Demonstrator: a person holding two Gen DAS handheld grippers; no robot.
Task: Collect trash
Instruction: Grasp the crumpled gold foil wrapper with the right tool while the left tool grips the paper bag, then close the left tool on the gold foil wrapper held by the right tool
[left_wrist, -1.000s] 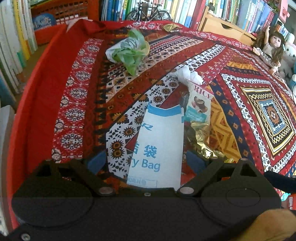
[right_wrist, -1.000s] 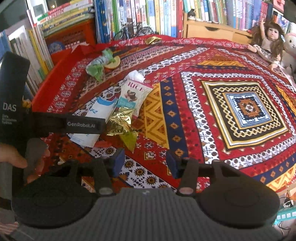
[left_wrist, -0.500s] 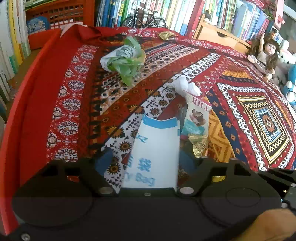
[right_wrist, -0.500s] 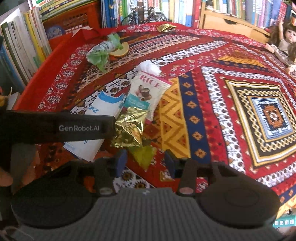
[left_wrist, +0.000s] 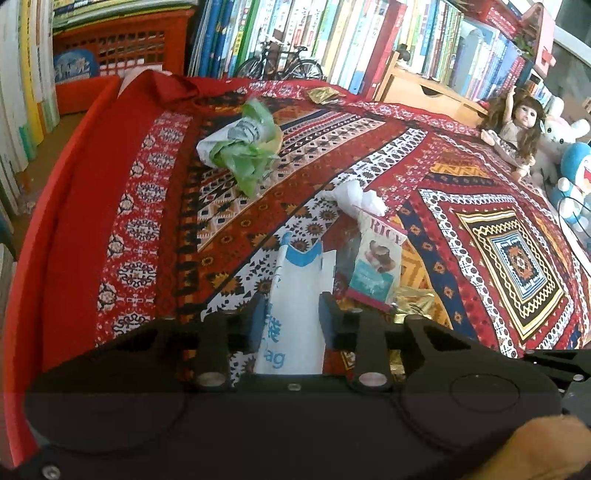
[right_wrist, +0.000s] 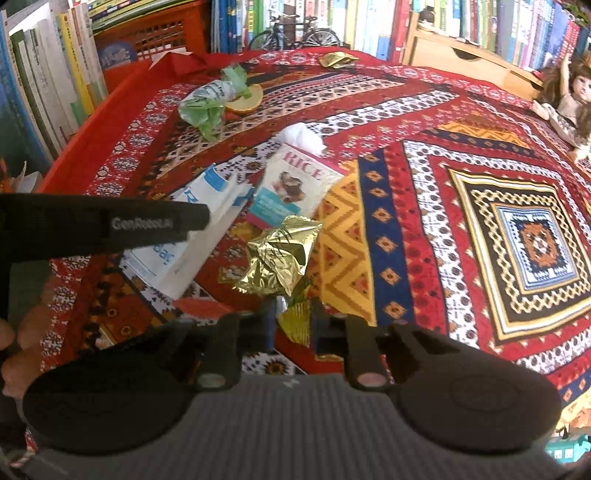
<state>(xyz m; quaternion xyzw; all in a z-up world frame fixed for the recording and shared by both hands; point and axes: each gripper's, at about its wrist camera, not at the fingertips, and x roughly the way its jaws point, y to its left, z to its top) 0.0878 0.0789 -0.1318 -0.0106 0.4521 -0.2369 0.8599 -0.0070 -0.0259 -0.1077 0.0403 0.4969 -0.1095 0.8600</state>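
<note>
Left gripper (left_wrist: 291, 317) just closing onto white paper bag (left_wrist: 295, 295) on patterned cloth (left_wrist: 480, 192), right gripper (right_wrist: 291, 321) just closing on gold wrapper (right_wrist: 280, 258), likely for bagging

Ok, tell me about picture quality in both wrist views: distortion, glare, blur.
Left wrist view: strong fisheye bend, the patterned cloth bulges and the books lean; slightly soft, no motion smear. Right wrist view: same bend; the gold foil wrapper throws bright glints; the doll at the edge is soft.
</note>
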